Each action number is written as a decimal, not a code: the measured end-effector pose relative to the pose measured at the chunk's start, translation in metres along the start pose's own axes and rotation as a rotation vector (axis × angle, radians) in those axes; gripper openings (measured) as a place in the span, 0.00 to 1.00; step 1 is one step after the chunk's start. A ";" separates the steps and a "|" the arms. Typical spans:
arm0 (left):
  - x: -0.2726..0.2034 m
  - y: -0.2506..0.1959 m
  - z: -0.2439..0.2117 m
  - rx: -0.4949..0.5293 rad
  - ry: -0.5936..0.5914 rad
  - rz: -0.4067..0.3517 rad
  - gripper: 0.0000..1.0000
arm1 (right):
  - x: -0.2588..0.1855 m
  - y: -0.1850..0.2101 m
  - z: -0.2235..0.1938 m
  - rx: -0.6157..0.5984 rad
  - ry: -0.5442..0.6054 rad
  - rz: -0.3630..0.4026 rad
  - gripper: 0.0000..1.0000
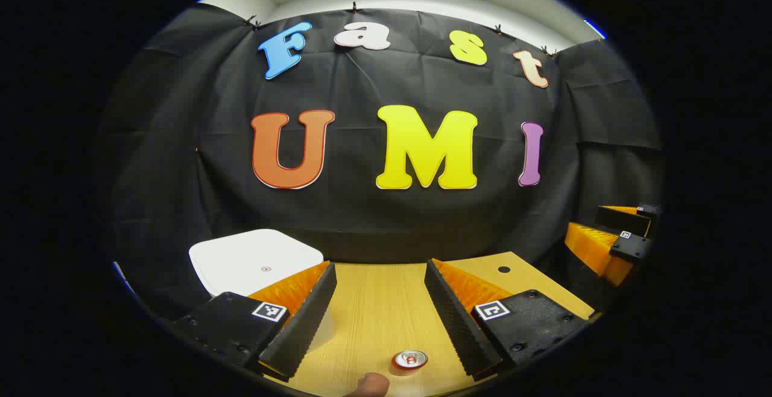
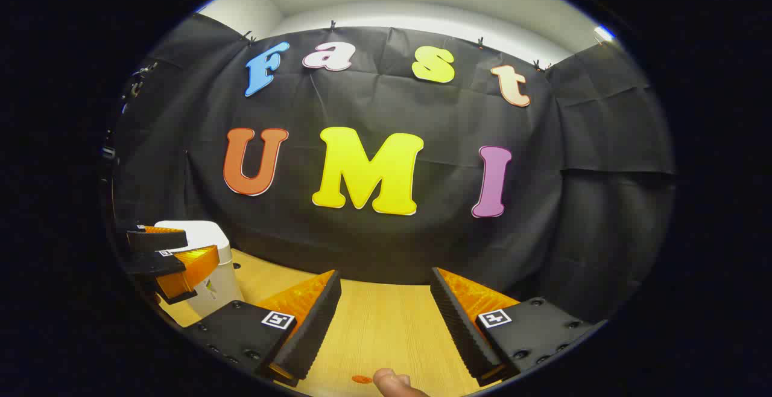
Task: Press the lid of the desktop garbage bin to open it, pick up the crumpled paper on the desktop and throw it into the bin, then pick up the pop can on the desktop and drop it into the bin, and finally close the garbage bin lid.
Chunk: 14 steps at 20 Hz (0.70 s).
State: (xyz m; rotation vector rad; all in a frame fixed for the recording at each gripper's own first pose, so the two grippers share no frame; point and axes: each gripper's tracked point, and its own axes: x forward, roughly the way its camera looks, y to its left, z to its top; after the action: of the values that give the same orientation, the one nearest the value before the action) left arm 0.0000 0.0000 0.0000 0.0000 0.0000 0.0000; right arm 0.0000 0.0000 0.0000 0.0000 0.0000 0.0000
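Observation:
The white bin's lid lies flat on the bin at the left of the left gripper view, a small mark at its middle. My left gripper stands open above the wooden table, just right of the bin, nothing between its fingers. The pop can stands upright below the gripper, seen from its top. In the right gripper view the bin stands at the far left, with the left gripper in front of it. My right gripper is open over bare table.
The right gripper shows at the right edge of the left gripper view. A small dark hole marks the table's far right. A fingertip pokes in at the bottom, beside the can. The black cloth wall closes the table's back.

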 end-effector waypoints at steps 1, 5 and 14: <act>0.001 0.001 0.002 -0.002 -0.007 0.009 0.97 | 0.000 0.000 0.000 0.000 0.003 0.004 0.94; 0.003 -0.008 0.004 -0.012 -0.010 -0.004 0.97 | 0.000 0.002 0.001 -0.012 -0.002 0.017 0.94; 0.002 -0.012 -0.002 -0.010 0.009 -0.021 0.97 | 0.007 0.010 -0.014 0.024 0.050 0.054 0.94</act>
State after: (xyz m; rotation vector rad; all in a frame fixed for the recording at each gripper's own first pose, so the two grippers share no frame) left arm 0.0022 -0.0125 -0.0016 -0.0105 0.0087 -0.0210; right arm 0.0065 0.0097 -0.0144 0.0241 0.0497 0.0542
